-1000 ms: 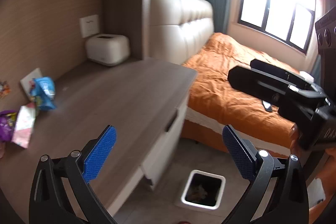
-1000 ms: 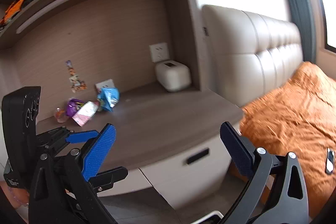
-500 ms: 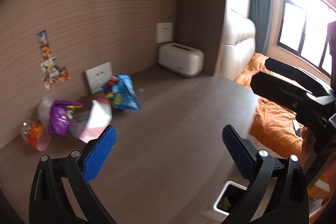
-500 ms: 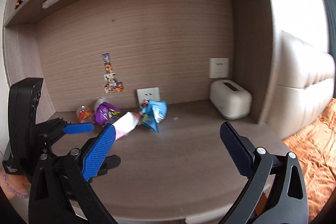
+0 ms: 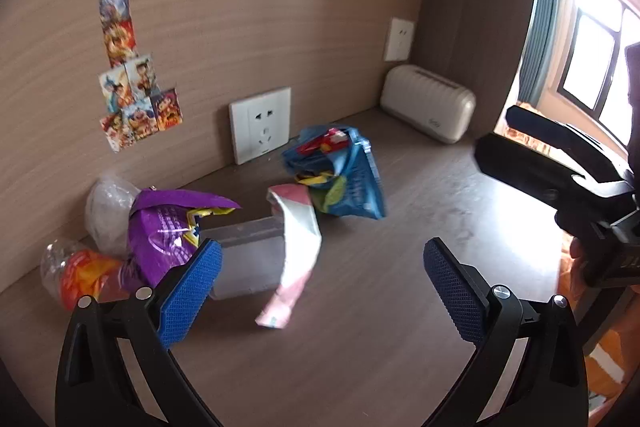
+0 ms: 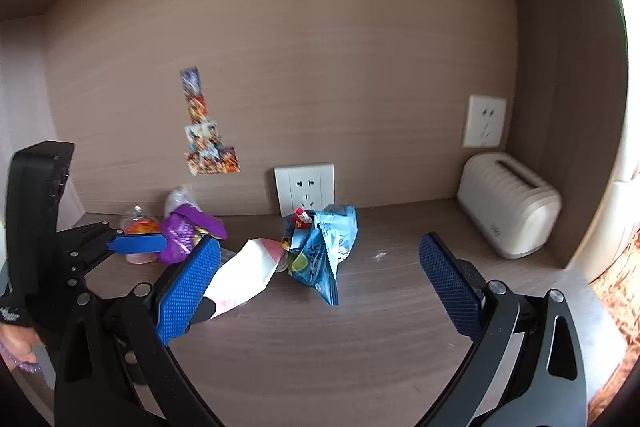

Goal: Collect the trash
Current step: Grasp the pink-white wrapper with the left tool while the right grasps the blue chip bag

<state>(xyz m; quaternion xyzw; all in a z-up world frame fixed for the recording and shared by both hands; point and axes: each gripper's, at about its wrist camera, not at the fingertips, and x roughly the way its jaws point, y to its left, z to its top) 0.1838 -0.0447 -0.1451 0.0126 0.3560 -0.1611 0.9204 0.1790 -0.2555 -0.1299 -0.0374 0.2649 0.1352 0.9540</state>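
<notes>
Trash lies on the wooden desk (image 5: 400,307) by the back wall: a blue snack bag (image 5: 340,171) (image 6: 320,251), a pink and white wrapper (image 5: 296,247) (image 6: 248,271), a purple bag (image 5: 168,231) (image 6: 188,231), an orange plastic wrapper (image 5: 76,271) (image 6: 138,227) and a clear plastic bag (image 5: 106,211). My left gripper (image 5: 320,287) is open and empty, just in front of the pink wrapper. My right gripper (image 6: 320,283) is open and empty, in front of the blue bag, and shows at the right of the left wrist view (image 5: 560,171).
A white tissue box (image 5: 428,107) (image 6: 508,207) stands in the desk's back right corner. Wall sockets (image 5: 260,123) (image 6: 304,187) and stickers (image 5: 132,75) are on the back panel. An orange bed (image 6: 616,279) lies to the right.
Both grippers have swung left from the bed and bin to face the desk's back wall and moved closer to the trash pile. Both stayed open.
</notes>
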